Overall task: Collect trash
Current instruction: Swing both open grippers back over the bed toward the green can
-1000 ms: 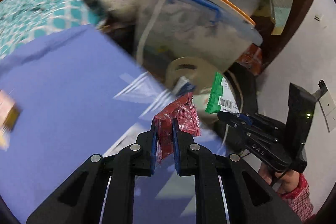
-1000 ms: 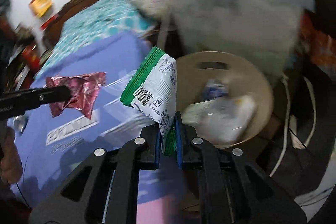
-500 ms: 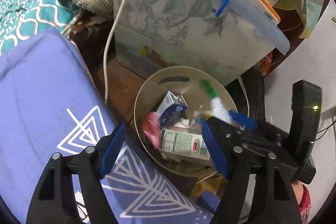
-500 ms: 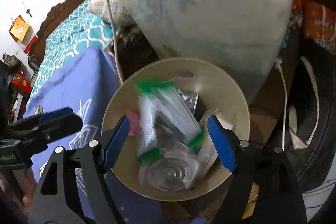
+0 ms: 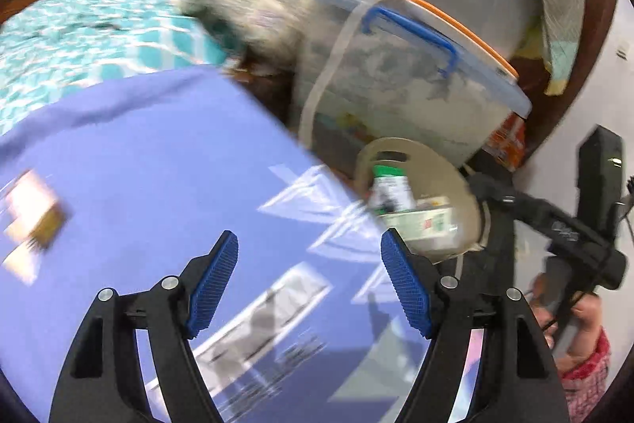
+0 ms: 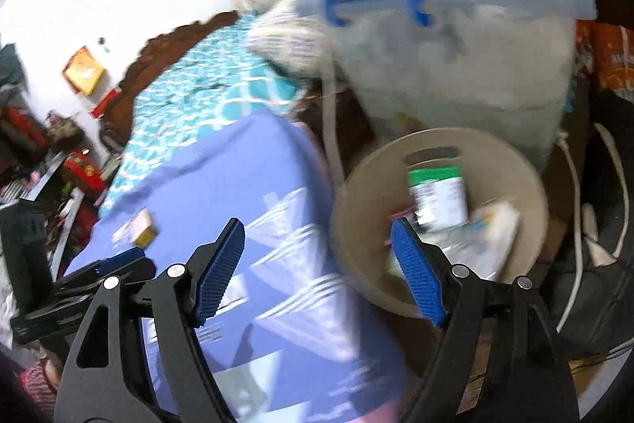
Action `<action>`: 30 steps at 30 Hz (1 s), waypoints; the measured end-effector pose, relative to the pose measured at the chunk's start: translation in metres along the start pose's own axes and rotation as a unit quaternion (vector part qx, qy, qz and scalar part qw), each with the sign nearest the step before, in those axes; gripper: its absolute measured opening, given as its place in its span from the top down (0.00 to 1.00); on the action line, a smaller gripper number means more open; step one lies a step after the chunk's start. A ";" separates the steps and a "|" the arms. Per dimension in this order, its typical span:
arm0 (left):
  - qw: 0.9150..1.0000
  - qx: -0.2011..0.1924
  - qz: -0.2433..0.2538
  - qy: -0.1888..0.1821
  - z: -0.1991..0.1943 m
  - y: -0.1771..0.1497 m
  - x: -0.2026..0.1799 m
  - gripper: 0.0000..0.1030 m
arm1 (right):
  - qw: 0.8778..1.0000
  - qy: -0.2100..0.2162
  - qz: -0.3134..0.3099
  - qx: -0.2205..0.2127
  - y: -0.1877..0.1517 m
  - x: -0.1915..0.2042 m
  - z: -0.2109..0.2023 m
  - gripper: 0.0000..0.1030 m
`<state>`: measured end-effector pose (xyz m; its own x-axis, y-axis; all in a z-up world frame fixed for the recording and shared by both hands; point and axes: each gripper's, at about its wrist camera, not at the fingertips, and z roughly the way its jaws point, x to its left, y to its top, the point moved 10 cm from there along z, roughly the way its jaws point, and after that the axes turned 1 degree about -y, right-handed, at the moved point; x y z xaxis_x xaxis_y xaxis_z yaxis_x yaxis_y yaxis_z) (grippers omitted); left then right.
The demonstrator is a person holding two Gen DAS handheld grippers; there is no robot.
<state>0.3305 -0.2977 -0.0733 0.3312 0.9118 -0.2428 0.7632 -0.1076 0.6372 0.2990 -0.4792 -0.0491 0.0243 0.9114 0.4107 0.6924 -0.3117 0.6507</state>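
Trash left to collect: one small pale-and-tan packet [image 5: 33,215] lying flat on the purple sheet [image 5: 158,161], far left in the left wrist view; same packet [image 6: 138,230] sits mid-sheet in the right wrist view. It's blurred, can't read the type, looks like a flat wrapper or small carton. I'd judge it light, thin, crinkly, maybe slick, and it'll slide on cloth if nudged. Best hold is across a short edge or a raised corner, pinching without scooping up the sheet underneath.

Left tool [image 5: 309,284] is released, jaws spread wide, nothing between them, only purple sheet beyond. Right tool [image 6: 317,272] is also released and empty, with its right pad over the near rim of the beige bin [image 6: 527,177]. Both sets of jaws have just been opening. The green-topped wrapper [image 6: 438,195] lies inside the bin with other paper and packaging, so that drop reads as done.

Room: the sheet is wide, flat and open all the way to the packet, easy sweep. The sheet's edge falls off right beside the bin, which stands lower in a tight gap against the big translucent storage box [image 6: 455,74] with blue handle. A white cable [image 6: 331,129] hangs just by the bin's rim, snag risk. I see the other tool's black arm at the frame side of each view, so I'd send only one across.
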 end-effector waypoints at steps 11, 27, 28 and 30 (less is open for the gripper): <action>0.987 -0.039 -0.052 0.150 -0.122 -0.093 0.151 0.30 | 0.975 0.121 -0.171 0.069 -0.108 0.213 -0.008 0.30; 0.953 -0.062 -0.152 0.253 -0.231 -0.183 0.277 0.30 | 0.878 0.328 -0.273 0.217 -0.250 0.408 -0.073 0.30; 0.953 -0.064 -0.154 0.255 -0.233 -0.184 0.280 0.30 | 0.881 0.320 -0.276 0.213 -0.248 0.403 -0.074 0.30; 0.952 -0.068 -0.156 0.254 -0.236 -0.185 0.282 0.30 | 0.891 0.303 -0.271 0.203 -0.240 0.389 -0.080 0.30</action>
<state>0.1517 0.0732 -0.0874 -0.2384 0.9684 -0.0725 0.6893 0.2214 0.6898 0.0844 -0.0707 0.0054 -0.7021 0.5472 0.4557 0.6904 0.3661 0.6239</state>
